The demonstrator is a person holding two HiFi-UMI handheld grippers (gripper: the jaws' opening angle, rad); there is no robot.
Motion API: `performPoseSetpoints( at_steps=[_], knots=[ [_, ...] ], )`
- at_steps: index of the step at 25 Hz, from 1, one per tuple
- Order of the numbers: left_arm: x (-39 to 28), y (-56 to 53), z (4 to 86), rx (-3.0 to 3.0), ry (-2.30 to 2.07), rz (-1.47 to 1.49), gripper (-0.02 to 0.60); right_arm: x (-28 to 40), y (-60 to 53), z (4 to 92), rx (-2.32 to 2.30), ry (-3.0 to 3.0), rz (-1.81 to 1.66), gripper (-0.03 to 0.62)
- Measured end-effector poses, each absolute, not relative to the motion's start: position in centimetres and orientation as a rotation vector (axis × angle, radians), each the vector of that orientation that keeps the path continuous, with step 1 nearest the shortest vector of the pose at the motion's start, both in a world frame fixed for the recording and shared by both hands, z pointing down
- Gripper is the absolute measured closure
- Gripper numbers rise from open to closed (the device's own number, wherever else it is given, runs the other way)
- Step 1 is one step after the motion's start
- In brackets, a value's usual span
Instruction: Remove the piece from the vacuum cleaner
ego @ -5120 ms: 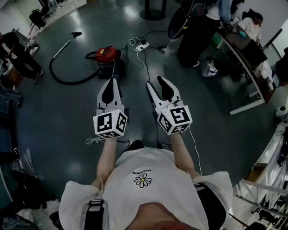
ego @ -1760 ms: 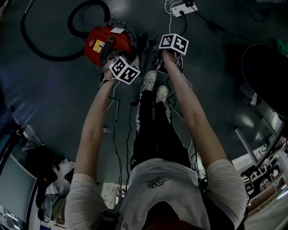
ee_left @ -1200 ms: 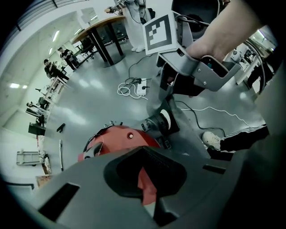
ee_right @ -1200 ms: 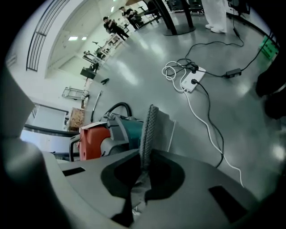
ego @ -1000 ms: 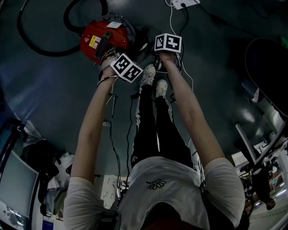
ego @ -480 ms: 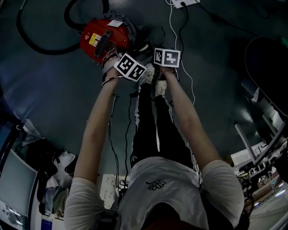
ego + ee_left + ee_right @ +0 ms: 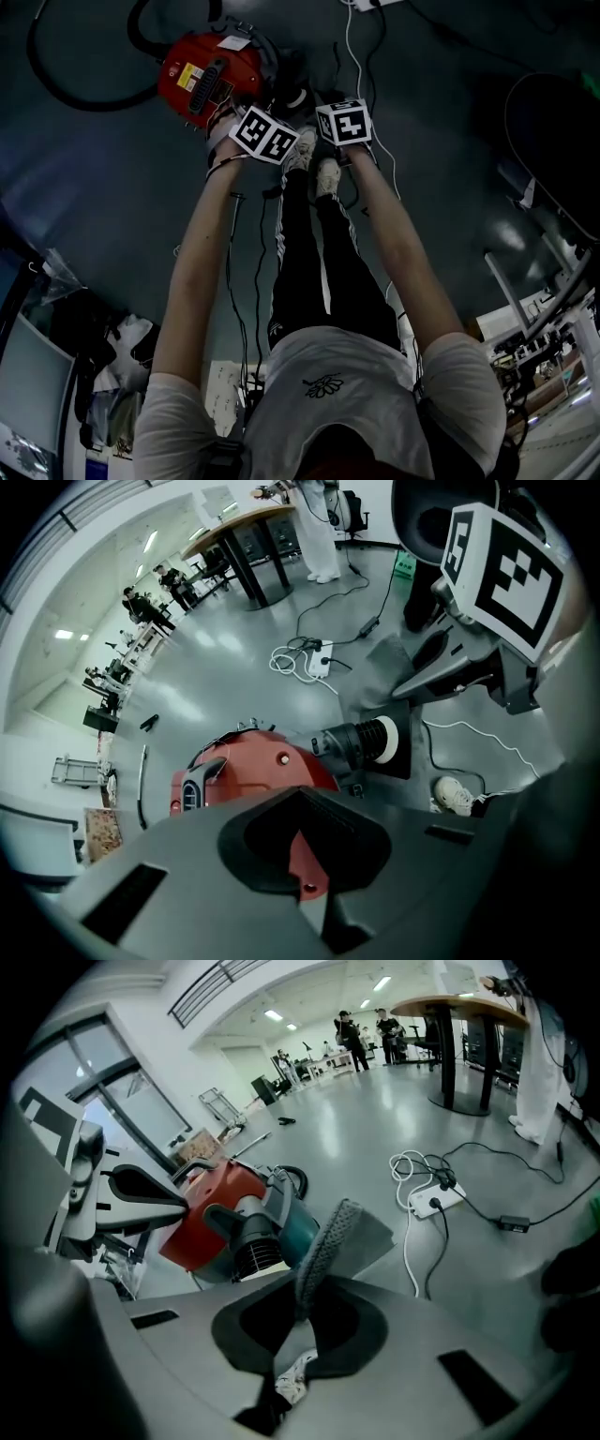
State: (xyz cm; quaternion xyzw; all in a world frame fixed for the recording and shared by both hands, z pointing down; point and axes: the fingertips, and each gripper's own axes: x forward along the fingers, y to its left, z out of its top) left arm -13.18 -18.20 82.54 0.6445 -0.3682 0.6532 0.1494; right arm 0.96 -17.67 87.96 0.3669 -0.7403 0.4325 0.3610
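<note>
A glossy grey floor [image 7: 112, 216] stretches across a big, bright workroom, with a round wooden table [image 7: 452, 1005] and a few people standing far off at the back. The red vacuum cleaner [image 7: 208, 67] sits on the floor just ahead of the person's white shoes [image 7: 317, 174], its black hose [image 7: 75, 101] looping away behind it. A white power strip [image 7: 436, 1199] lies a little further out among its cords.

The person bends over the vacuum cleaner with both arms stretched down. The right gripper [image 7: 302, 1311] is pinched tight on a flat grey piece [image 7: 330, 1232] with a rough woven edge. The piece is held up edge-on just beside the machine's black and teal end, clear of it. The left gripper [image 7: 300, 799] has its jaws pressed together with nothing between them, the tips right over the red shell (whether they actually touch it I cannot tell).
</note>
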Motion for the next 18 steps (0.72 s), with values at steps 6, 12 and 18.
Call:
performPoseSetpoints(
  at_steps=[6,12,18],
  knots=[
    [-13.2,-18.2,82.7,1.851,-1.057,1.871,0.577,1.1,-17.2,87.8,0.904,-1.923,1.009,0.569],
    [-13.1,-18.2,82.5,1.855,-1.054,1.867,0.577,1.5,-16.8,87.8,0.896,-1.911,0.995,0.569],
    [-13.2,-18.2,82.7,1.864,-1.069,1.878,0.577,1.8,-16.7,88.2,0.917,-1.844,1.010,0.569]
  ],
)
